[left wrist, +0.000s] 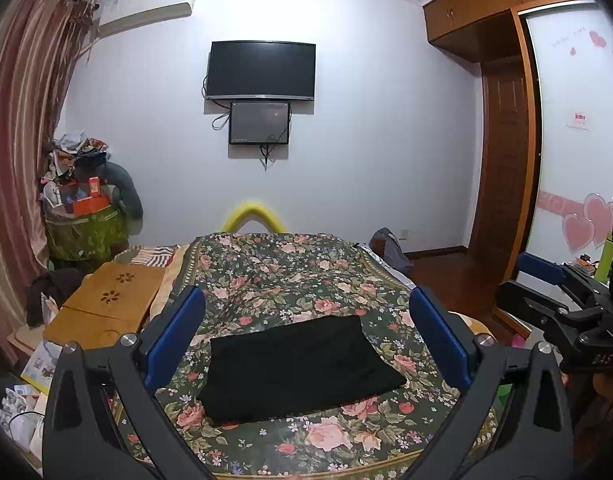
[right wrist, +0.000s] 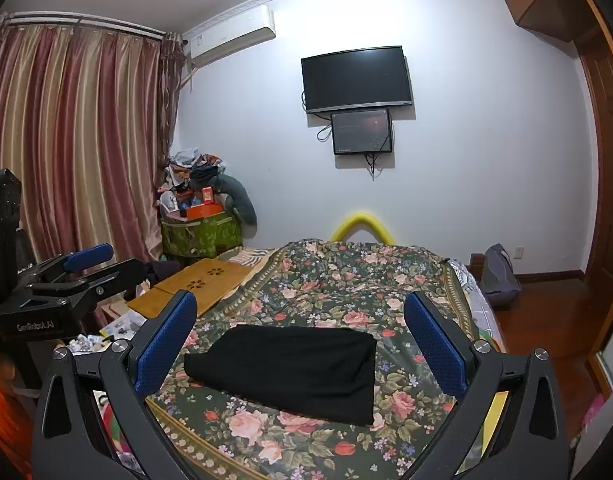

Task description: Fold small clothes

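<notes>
The room is lit evenly from overhead, with a bright washed-out patch on the white wall (left wrist: 346, 152) above the television (left wrist: 261, 71) in both views. Soft shadows fall beneath the television and the air conditioner (right wrist: 234, 36). Fisheye distortion bends the curtains (right wrist: 74, 140) and wardrobe (left wrist: 506, 120) near the edges, and dark vignetting fills the corners. The black garment (right wrist: 286, 368) shows almost no surface detail. Focus is sharp throughout.
</notes>
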`<state>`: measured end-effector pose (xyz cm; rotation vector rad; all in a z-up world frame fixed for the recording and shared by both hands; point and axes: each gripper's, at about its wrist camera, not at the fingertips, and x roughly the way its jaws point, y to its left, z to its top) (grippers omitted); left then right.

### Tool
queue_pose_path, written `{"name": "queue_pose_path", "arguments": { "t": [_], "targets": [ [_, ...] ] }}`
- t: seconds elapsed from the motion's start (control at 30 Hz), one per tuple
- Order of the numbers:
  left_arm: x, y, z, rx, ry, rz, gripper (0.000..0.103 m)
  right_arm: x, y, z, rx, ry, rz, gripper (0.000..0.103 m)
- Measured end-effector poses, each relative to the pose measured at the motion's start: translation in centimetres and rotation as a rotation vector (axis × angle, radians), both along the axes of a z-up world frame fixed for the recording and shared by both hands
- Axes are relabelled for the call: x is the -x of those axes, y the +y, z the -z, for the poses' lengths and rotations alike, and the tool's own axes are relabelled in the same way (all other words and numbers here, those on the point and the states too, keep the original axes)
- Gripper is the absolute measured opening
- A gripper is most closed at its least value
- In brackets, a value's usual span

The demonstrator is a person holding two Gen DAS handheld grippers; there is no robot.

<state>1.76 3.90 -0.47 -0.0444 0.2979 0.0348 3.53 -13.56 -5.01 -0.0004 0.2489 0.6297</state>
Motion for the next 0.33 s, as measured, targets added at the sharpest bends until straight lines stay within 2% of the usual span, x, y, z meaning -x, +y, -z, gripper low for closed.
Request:
{"name": "queue_pose_path", "arguments": {
  "t": [0.33],
  "targets": [
    [-0.02, -0.29, 0.19, -0.01, 0.007, 0.012, 0.103, -0.46, -0.15, 0.16, 0.001, 0.013, -0.001, 0.103]
  ]
}}
